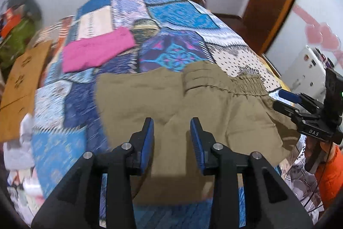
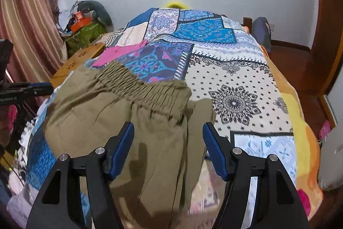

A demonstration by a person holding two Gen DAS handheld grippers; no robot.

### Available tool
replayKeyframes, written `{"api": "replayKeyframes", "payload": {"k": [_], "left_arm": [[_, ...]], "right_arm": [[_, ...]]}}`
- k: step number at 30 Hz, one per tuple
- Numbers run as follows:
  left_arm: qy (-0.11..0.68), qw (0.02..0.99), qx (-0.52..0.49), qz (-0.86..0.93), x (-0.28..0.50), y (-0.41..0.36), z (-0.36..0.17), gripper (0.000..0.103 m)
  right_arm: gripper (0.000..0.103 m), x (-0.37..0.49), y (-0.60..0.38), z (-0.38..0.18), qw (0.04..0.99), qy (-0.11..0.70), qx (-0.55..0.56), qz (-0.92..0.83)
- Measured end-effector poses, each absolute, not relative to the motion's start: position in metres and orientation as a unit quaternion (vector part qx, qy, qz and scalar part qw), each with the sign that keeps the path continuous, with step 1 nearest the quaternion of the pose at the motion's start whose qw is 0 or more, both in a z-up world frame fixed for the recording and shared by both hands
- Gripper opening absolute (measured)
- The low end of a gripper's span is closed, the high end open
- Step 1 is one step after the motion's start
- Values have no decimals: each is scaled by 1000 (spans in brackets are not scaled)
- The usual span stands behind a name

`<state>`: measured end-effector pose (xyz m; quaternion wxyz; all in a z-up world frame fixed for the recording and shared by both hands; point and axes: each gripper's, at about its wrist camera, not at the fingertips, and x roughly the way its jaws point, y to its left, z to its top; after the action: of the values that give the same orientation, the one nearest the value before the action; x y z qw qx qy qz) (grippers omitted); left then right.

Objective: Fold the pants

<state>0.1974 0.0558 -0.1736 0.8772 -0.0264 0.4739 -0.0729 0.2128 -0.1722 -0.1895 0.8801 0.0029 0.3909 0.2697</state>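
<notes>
With the khaki pants (image 1: 188, 113) lying part-folded on the bed's patchwork quilt (image 1: 171, 14) near us, our left tool (image 1: 172, 128) and right tool (image 2: 168, 132) hang open and empty above them, so next we'd regrasp an edge for another fold.

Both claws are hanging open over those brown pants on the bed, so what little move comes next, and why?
Probably lower the left gripper and right gripper onto the near edge of the pants and pinch it. Both stand open with nothing between the pads, and the pants look only partly folded, the gathered waistband lying bunched on the bedspread.
</notes>
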Motion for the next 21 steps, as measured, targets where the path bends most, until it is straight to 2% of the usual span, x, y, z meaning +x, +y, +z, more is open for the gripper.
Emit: {"api": "replayKeyframes", "payload": {"k": [3, 5, 6, 14, 21], "left_arm": [[487, 869, -7, -88, 216, 41, -188, 36], [491, 868, 16, -73, 224, 36, -199, 36], [490, 869, 24, -58, 227, 37, -202, 35], [479, 876, 42, -38, 236, 43, -213, 36], [482, 875, -6, -35, 228, 66, -195, 35]], "right_arm": [[51, 228, -170, -199, 864, 415, 25, 283], [36, 235, -166, -207, 856, 430, 21, 287], [33, 237, -163, -211, 852, 435, 14, 290], [29, 236, -156, -212, 864, 417, -48, 278], [29, 234, -168, -202, 863, 429, -25, 266]]}}
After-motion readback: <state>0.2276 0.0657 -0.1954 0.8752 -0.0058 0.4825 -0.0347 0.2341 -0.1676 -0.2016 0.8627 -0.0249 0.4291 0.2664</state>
